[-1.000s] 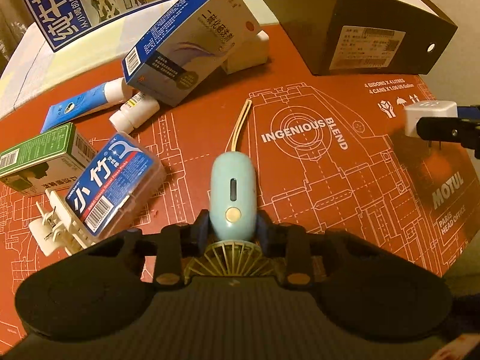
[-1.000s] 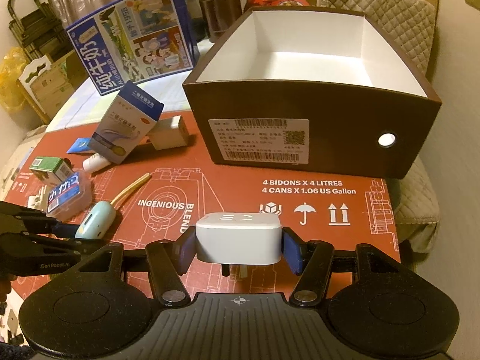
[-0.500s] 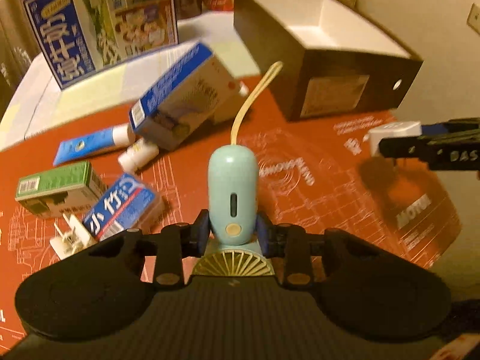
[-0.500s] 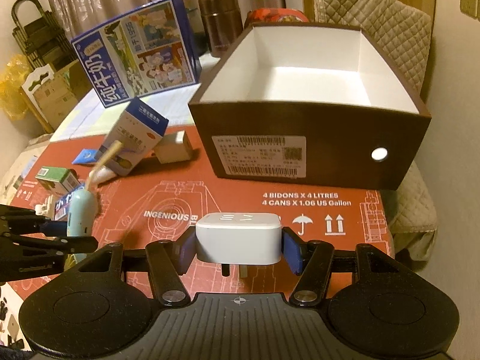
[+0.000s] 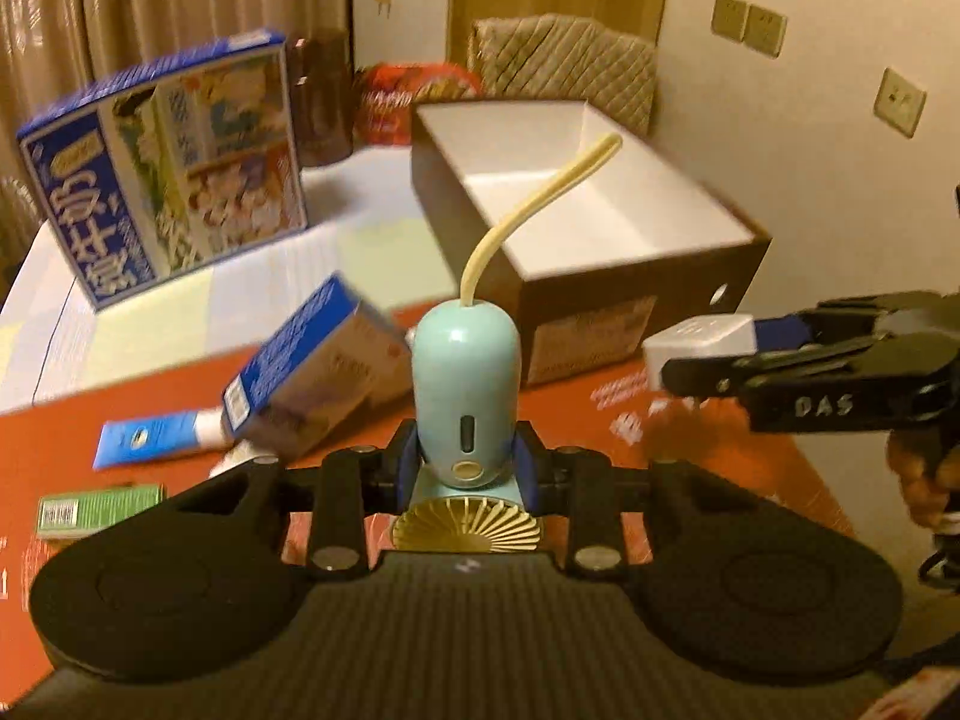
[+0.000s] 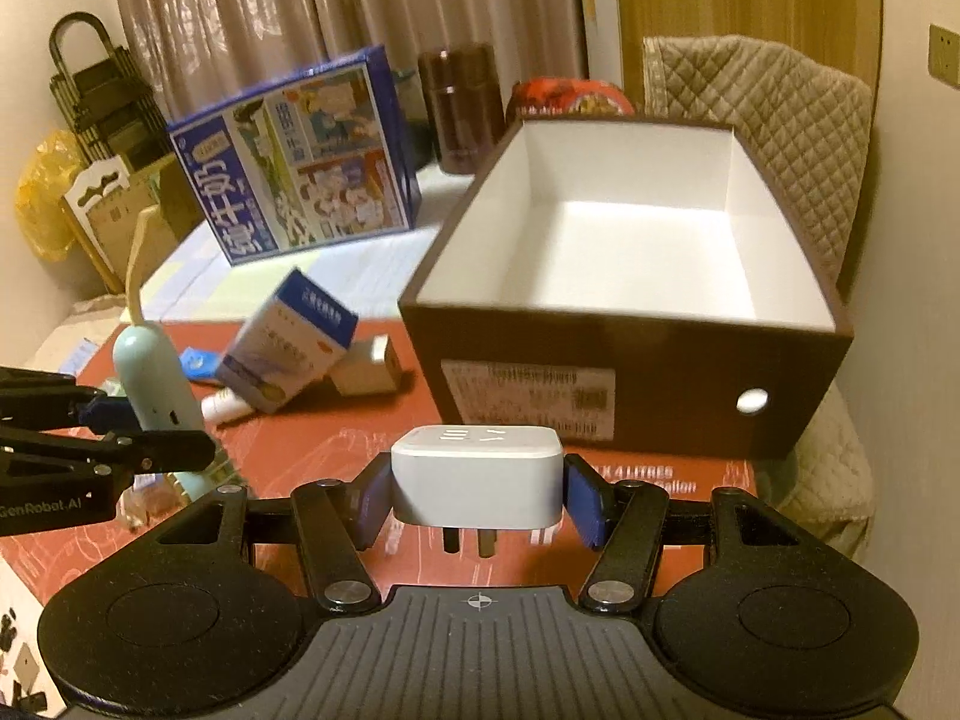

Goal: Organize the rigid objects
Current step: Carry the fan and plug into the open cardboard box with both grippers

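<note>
Tongs (image 5: 465, 462) clamping pale-blue oval handheld fan (image 5: 467, 396), tongs (image 6: 477, 495) clamping white plug adapter (image 6: 477, 474), both now rising off red counter (image 6: 336, 444) toward empty brown box (image 6: 630, 384), upper right.

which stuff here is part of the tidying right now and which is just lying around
In play: mint handheld fan in the left tongs; white plug adapter in the right tongs; open brown box.

Lying about: blue medicine box, tube, green carton, milk carton.
</note>
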### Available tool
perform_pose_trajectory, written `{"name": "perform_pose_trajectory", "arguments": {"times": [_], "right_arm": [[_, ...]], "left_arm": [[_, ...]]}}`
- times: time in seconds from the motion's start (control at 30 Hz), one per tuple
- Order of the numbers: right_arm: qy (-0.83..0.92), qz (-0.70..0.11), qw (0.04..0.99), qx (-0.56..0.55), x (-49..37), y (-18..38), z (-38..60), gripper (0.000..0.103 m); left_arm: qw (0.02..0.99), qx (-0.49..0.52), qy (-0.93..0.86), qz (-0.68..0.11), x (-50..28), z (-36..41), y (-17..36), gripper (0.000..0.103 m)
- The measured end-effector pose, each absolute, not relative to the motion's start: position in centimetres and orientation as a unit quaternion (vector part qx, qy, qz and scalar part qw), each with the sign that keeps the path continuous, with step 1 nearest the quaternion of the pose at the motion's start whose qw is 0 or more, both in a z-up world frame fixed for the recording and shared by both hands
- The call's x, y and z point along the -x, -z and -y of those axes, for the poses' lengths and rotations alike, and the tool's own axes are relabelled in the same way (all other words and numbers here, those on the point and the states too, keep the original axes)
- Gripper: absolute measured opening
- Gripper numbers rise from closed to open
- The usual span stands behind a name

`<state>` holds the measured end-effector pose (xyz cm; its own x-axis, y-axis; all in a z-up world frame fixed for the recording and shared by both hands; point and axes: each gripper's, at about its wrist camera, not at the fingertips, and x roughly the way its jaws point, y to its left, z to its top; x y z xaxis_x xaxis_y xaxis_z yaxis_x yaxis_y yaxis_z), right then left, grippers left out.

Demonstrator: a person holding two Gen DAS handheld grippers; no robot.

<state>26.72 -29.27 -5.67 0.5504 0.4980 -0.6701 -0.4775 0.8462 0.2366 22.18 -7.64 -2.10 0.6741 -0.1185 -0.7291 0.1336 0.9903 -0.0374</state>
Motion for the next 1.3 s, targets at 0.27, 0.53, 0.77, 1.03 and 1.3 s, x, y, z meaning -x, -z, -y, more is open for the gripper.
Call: {"name": "perform_pose_trajectory", "arguments": {"times": [0.27,0.53,0.77,1.03,1.3], "right_arm": [[-0.278,-0.351,0.894,-0.016,-28.7,3.3,30.2,0.056],[-0.266,-0.319,0.909,-0.029,-32.1,0.8,31.4,0.056],[-0.247,-0.308,0.918,-0.031,-35.2,0.3,32.4,0.056],[-0.225,-0.317,0.921,-0.023,-38.0,1.7,33.5,0.056],[-0.218,-0.360,0.907,-0.005,-40.4,4.6,34.0,0.056]], "left_arm": [[0.927,-0.008,0.097,-0.362,-25.1,9.0,-1.4,0.028],[0.936,-0.004,0.128,-0.328,-29.3,10.7,-4.3,0.028],[0.935,-0.004,0.140,-0.326,-33.3,12.4,-4.5,0.028],[0.925,-0.003,0.142,-0.352,-37.2,13.9,-2.8,0.028],[0.897,0.006,0.140,-0.420,-40.4,15.1,1.2,0.028]]}}
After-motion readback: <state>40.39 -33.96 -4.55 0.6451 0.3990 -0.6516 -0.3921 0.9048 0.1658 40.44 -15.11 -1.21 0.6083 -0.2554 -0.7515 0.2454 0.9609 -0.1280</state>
